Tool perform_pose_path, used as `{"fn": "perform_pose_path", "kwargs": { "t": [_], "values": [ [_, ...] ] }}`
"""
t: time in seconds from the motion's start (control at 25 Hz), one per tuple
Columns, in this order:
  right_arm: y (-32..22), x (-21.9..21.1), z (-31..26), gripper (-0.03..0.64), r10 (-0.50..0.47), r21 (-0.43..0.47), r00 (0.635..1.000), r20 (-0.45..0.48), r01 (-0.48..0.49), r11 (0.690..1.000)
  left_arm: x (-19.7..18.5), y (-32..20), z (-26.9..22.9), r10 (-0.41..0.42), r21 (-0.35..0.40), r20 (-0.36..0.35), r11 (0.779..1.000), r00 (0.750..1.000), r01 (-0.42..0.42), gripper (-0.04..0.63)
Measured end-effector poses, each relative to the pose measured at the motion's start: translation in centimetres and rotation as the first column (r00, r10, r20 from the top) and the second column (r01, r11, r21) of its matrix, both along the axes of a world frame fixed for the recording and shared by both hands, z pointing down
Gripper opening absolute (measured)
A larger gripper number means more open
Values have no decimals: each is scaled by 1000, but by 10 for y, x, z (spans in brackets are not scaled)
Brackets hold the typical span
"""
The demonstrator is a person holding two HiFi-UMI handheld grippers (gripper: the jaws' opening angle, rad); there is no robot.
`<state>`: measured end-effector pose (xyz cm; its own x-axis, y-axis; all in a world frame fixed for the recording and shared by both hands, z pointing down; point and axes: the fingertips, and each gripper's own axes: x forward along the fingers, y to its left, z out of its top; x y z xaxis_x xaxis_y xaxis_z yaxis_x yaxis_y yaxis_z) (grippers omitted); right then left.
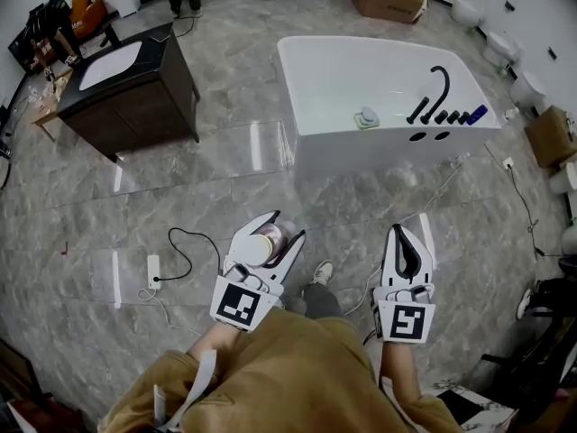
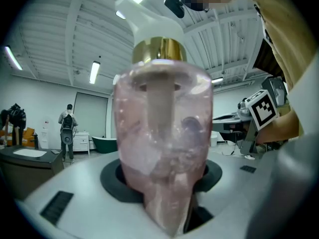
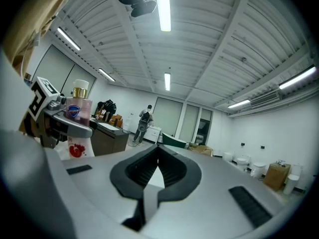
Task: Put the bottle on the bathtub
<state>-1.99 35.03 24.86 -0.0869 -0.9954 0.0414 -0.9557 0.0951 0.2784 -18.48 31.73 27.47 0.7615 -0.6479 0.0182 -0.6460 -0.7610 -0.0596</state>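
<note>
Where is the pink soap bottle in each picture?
Head view: bottle low, left of middle, clamped in the left tool.
Left gripper view: bottle fills the middle.
Right gripper view: bottle small, far left.
Shared landmark: the dark cabinet.

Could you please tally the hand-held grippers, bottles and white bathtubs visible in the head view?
Hand-held grippers: 2 (left hand-held gripper, right hand-held gripper)
Bottle: 1
White bathtub: 1
Total: 4
</note>
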Motion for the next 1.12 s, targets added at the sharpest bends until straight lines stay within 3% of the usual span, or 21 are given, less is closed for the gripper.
{"fn": "perform_pose_path", "kwargs": {
  "t": [0.28, 0.8, 1.12],
  "values": [
    [-60, 26, 3, 6, -27, 1, 999, 40, 27, 1000, 23, -51, 5, -11, -2, 15, 1000, 1000, 11, 199],
    [-224, 103, -7, 6, -143, 16, 988, 65, 142, 990, 93, -187, -2, -119, -32, 32, 992, 992, 120, 199],
    [-283, 130, -2, 6, -218, 22, 971, 98, 216, 976, 128, -232, -6, -176, -26, 48, 984, 983, 178, 199]
  ]
}}
